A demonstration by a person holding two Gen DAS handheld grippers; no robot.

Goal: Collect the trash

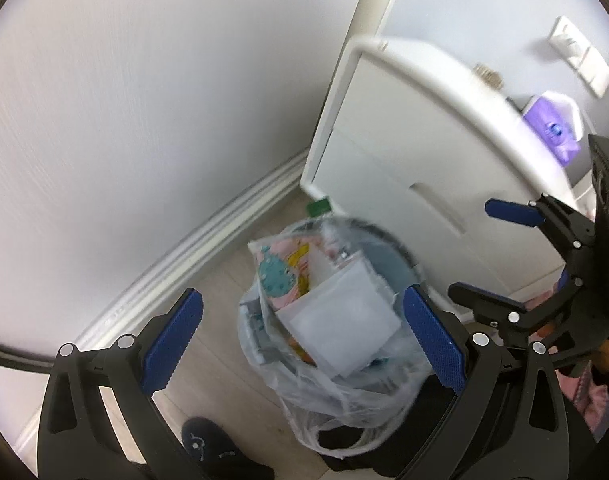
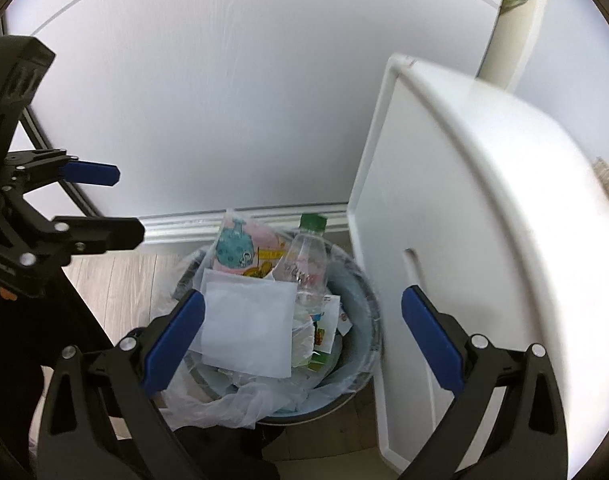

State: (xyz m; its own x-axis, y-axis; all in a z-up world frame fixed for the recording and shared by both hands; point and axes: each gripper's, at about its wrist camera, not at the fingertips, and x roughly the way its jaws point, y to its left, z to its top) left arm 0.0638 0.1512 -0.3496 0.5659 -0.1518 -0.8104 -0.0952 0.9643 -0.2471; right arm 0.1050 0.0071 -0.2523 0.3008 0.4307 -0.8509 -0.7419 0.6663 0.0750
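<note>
Both wrist views are bright with flat, even indoor light, soft shadows only, and the pale wall (image 1: 152, 92) is close to washed out. Motion blur smears the white cabinet (image 1: 404, 152) and the trash bag (image 1: 324, 320) in the left view; the right view is slightly sharper. Strong fisheye bending curves the baseboard (image 1: 208, 240), and the corners go to black vignette.

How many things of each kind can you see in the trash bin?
Plastic bottle: 1
White square packet: 1
Pink cartoon wrapper: 1
Small printed packets: 2
Total: 5 that show clearly; more lies underneath, hidden.
</note>
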